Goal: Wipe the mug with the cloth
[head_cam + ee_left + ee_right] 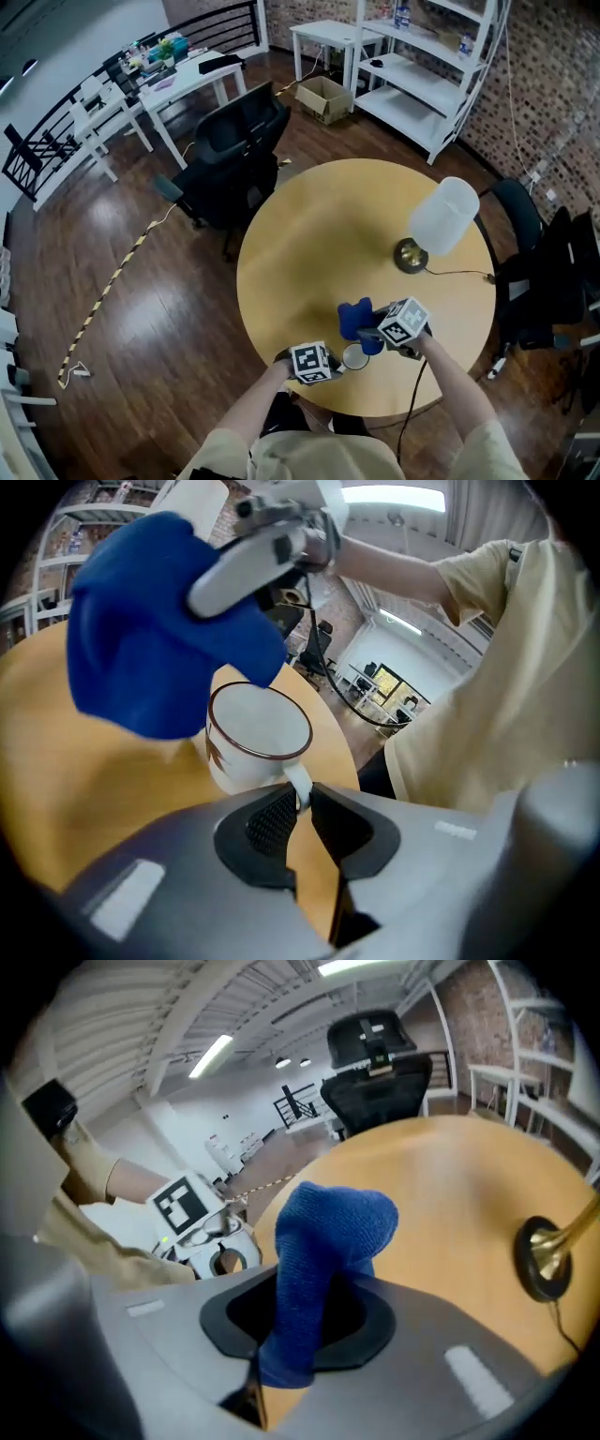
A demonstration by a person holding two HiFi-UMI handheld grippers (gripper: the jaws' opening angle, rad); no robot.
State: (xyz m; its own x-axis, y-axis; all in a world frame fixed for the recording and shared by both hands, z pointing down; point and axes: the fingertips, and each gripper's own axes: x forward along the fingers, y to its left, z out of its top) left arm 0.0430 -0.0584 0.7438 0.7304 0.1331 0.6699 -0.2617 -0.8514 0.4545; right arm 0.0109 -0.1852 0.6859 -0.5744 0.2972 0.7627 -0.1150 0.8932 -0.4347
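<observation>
A white enamel mug [255, 742] with a dark rim stands on the round wooden table [319, 234] near its front edge. My left gripper [302, 803] is shut on the mug's handle [298, 785]. In the head view the mug [355, 356] sits between the two marker cubes. A blue cloth [323, 1251] is pinched in my right gripper [305, 1321] and sticks up out of the jaws. In the left gripper view the cloth [155, 630] hangs just above and left of the mug's mouth; whether it touches the rim I cannot tell.
A brass-footed lamp [412, 253] with a white shade [442, 216] stands on the table's right side, its cord running to the right edge. A black office chair [234, 150] is pushed up at the far left edge. White shelves [422, 75] stand beyond.
</observation>
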